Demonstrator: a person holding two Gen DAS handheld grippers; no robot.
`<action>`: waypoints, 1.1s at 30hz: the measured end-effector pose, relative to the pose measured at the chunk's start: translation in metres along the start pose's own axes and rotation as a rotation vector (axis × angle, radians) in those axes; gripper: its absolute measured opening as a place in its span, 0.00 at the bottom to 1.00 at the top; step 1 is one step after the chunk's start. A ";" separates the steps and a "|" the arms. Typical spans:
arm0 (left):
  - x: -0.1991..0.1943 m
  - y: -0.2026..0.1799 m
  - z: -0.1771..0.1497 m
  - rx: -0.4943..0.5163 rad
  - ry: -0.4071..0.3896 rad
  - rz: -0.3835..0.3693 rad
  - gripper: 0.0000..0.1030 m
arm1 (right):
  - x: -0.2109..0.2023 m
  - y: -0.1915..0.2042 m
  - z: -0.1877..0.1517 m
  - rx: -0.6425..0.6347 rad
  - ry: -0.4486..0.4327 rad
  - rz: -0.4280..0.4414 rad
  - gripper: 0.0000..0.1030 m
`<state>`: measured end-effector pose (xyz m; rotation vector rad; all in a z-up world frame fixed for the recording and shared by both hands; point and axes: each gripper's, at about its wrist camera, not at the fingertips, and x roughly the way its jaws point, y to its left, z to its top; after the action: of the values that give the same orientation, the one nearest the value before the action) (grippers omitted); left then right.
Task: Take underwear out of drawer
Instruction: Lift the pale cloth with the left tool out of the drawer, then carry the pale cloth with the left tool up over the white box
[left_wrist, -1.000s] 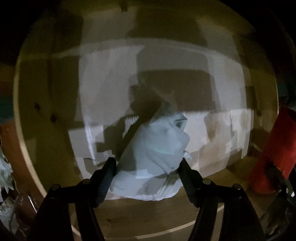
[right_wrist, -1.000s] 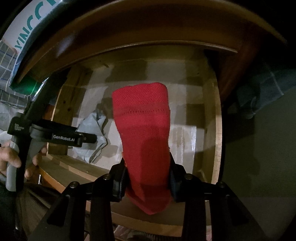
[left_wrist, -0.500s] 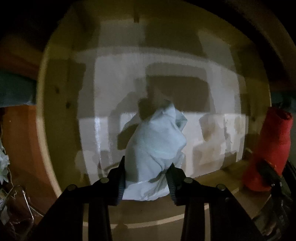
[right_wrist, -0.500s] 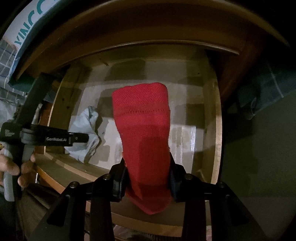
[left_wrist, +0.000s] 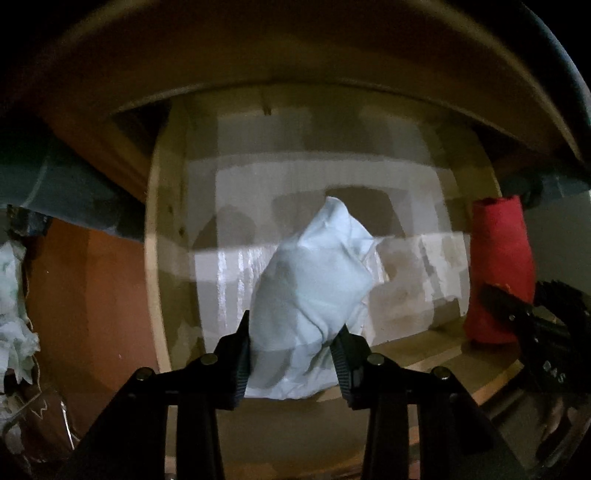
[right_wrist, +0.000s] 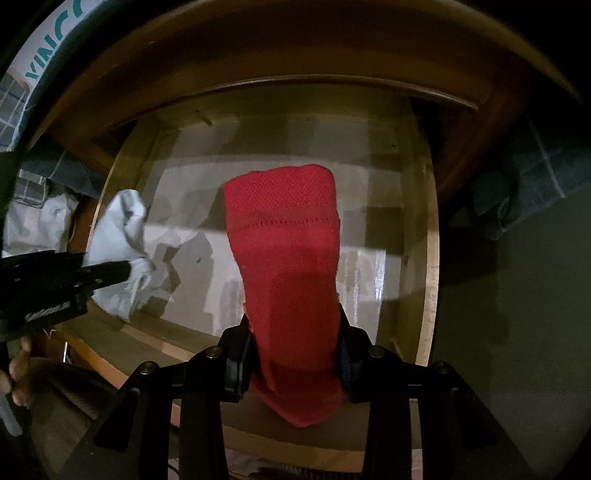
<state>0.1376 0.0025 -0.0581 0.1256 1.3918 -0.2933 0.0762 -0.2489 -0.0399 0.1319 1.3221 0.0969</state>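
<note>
- Left claw (left_wrist: 291, 354): now clamped on pale underwear (left_wrist: 314, 295); was open 1 s ago.
- Right claw (right_wrist: 293, 354): clamped on red underwear (right_wrist: 288, 258), unchanged.
- Drawer (right_wrist: 428, 258) ahead; lift-out next.

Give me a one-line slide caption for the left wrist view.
Left gripper clamps pale blue underwear above the open drawer; red underwear held at right.

a dim bedroom in a home, by the look of it: an open pale wooden drawer (right_wrist: 430, 258) with a white paper lining (left_wrist: 332, 184), under a brown wooden furniture edge (right_wrist: 295, 48), with dark checked cloth (right_wrist: 535, 173) hanging alongside.
</note>
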 end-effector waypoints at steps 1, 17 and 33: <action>-0.004 -0.001 -0.002 0.003 -0.012 0.004 0.38 | 0.000 0.000 0.000 -0.001 0.001 -0.001 0.33; -0.096 -0.014 -0.027 0.044 -0.207 0.013 0.38 | 0.002 -0.002 0.000 -0.009 0.002 -0.004 0.33; -0.217 -0.026 -0.013 0.083 -0.433 -0.022 0.38 | 0.001 -0.001 0.000 -0.013 0.004 -0.008 0.33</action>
<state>0.0861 0.0092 0.1544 0.1071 0.9526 -0.3724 0.0764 -0.2495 -0.0407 0.1159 1.3254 0.0986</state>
